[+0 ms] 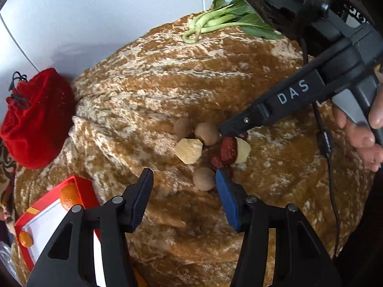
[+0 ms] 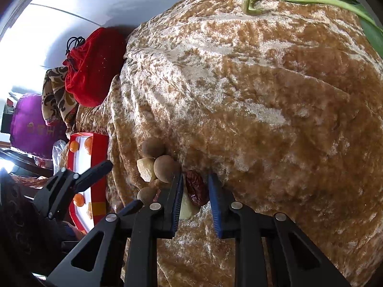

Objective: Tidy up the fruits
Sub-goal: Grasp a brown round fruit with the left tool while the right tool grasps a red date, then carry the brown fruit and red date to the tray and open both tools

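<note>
Right gripper (image 2: 195, 186) fingers parted, straddling red date (image 2: 196, 187); left gripper (image 1: 184, 179) spread wide, holding nothing.

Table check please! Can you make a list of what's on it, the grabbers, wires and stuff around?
Surface: crumpled golden velvet cloth.
Job's things: brown longans, pale chunks, red date clustered; oranges in red tray.
Clutter: bok choy, red pouch.
Grippers: left gripper open, empty; right gripper open around date.
Cables: black cable under right gripper.
Surroundings: white wall, purple bag.
</note>
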Demonstrator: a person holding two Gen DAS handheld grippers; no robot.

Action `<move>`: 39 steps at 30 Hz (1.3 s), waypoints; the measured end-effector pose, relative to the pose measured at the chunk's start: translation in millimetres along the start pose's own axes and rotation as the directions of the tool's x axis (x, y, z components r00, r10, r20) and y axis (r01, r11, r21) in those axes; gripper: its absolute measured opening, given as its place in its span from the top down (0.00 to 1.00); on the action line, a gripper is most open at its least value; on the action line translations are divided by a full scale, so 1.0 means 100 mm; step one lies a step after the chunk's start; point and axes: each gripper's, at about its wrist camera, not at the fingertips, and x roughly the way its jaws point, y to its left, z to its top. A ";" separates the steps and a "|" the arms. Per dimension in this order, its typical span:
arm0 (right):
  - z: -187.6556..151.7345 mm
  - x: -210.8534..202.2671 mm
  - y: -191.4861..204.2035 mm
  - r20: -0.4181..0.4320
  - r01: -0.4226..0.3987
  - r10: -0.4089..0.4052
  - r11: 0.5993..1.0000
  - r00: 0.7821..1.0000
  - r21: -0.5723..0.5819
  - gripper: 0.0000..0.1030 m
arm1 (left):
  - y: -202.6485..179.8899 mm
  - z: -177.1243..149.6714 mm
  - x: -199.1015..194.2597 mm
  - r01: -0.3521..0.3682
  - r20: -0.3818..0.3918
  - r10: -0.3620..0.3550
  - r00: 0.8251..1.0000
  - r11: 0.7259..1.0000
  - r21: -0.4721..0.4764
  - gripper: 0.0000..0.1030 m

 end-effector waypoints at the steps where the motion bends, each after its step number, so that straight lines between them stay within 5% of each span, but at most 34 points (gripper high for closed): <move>1: 0.00 -0.01 -0.01 -0.002 -0.004 0.004 1.000 1.000 0.002 0.80 | -0.01 -0.01 -0.02 0.010 0.004 -0.010 1.000 1.000 0.011 0.48; 10: -0.03 -0.03 -0.04 0.006 -0.005 0.005 1.000 1.000 -0.003 0.80 | -0.13 0.00 0.19 0.012 -0.053 -0.009 0.999 0.998 0.056 0.48; 17: -0.03 -0.03 -0.04 0.005 -0.013 0.013 1.000 1.000 0.003 0.80 | -0.15 0.03 0.25 0.092 -0.057 -0.088 0.995 0.992 0.085 0.71; 23: -0.03 -0.05 -0.06 0.007 -0.020 0.020 1.000 1.000 0.008 0.80 | -0.12 0.05 0.29 0.110 -0.062 -0.106 0.992 0.992 0.069 0.81; 32: -0.06 -0.08 -0.02 0.017 -0.015 0.015 1.000 1.000 -0.003 0.84 | -0.12 0.06 0.25 0.109 -0.053 -0.107 0.993 0.993 0.039 0.81; 39: -0.10 -0.19 0.09 0.045 -0.045 0.045 0.999 0.998 -0.017 0.84 | -0.03 -0.03 -0.16 0.087 0.027 -0.087 0.996 0.996 0.011 0.81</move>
